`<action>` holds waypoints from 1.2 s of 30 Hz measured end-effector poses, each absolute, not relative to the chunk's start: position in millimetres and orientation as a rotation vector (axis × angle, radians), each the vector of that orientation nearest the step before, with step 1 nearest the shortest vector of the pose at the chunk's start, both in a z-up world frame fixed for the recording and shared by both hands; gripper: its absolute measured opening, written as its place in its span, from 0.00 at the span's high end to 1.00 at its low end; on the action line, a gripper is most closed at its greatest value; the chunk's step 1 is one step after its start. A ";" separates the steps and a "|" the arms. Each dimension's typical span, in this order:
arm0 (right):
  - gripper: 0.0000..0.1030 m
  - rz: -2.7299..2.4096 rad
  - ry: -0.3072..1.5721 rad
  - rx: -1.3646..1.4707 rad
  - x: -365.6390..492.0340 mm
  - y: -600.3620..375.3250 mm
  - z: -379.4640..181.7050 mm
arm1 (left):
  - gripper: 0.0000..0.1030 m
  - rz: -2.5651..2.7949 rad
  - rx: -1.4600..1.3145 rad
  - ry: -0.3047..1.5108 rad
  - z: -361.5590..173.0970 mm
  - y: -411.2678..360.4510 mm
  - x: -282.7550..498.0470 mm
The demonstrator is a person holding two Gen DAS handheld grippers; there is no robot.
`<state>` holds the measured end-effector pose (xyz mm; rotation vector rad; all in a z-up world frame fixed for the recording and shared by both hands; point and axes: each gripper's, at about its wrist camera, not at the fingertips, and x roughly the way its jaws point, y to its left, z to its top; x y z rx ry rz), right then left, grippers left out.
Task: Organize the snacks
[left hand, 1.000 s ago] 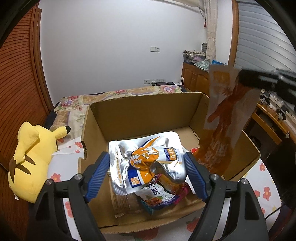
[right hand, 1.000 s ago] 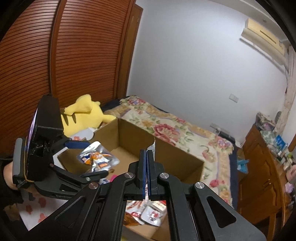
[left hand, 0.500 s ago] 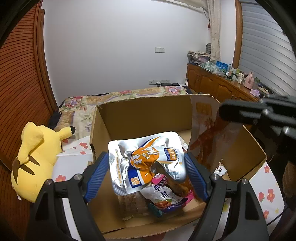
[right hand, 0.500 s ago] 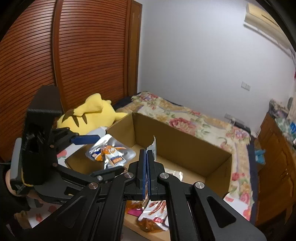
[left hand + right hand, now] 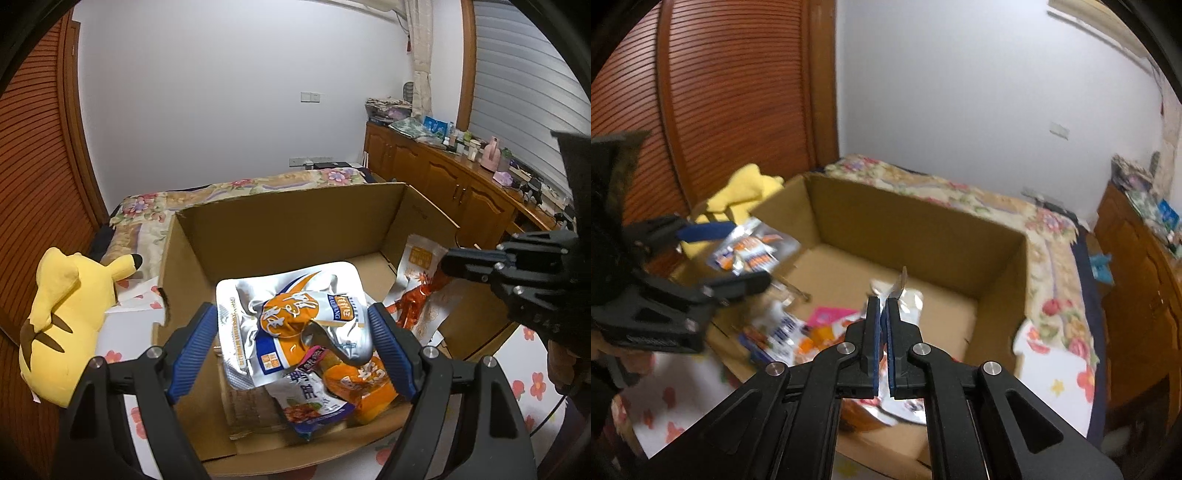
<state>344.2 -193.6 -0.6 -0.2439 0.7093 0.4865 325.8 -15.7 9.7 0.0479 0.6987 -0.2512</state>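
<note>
An open cardboard box (image 5: pixel 288 199) holds several snack packets, among them a blue-white one (image 5: pixel 310 402) and an orange one (image 5: pixel 365 391). Over its near left part, my left gripper (image 5: pixel 291 314) is shut wide on a silver pouch with orange and blue print (image 5: pixel 291 295), both blue pads against its sides. At the box's right side my right gripper (image 5: pixel 445 264) is shut on a white-and-orange packet (image 5: pixel 417 291) that hangs down inside the box. In the right wrist view the right gripper (image 5: pixel 882 301) pinches that packet's top edge (image 5: pixel 899 286); the box (image 5: pixel 916 206) and left gripper (image 5: pixel 738 254) lie beyond.
A yellow plush toy (image 5: pixel 62 314) lies left of the box on a floral tablecloth (image 5: pixel 125 332). Behind the box is a bed with a flowered cover (image 5: pixel 236 188). A wooden cabinet (image 5: pixel 443 177) with clutter runs along the right wall.
My right gripper has come down with the white-and-orange packet, from above the box's right wall to inside the box. The left gripper holds the silver pouch in much the same place.
</note>
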 end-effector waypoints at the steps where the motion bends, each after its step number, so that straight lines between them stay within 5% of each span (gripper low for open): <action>1: 0.99 0.477 0.722 -0.241 345.4 -197.6 -4.2 | 0.20 -0.255 0.051 0.701 9.3 -18.4 326.2; 14: 0.87 0.484 0.753 -0.239 337.1 -208.4 -18.0 | 0.16 -0.262 0.049 0.706 7.8 -24.8 320.4; 19: 0.61 0.450 0.742 -0.232 328.3 -213.1 -17.0 | 0.16 -0.265 0.048 0.689 11.2 -25.9 305.6; 36: 0.51 0.417 0.598 -0.164 241.3 -217.8 24.8 | 0.15 -0.236 0.071 0.539 52.7 -24.7 207.8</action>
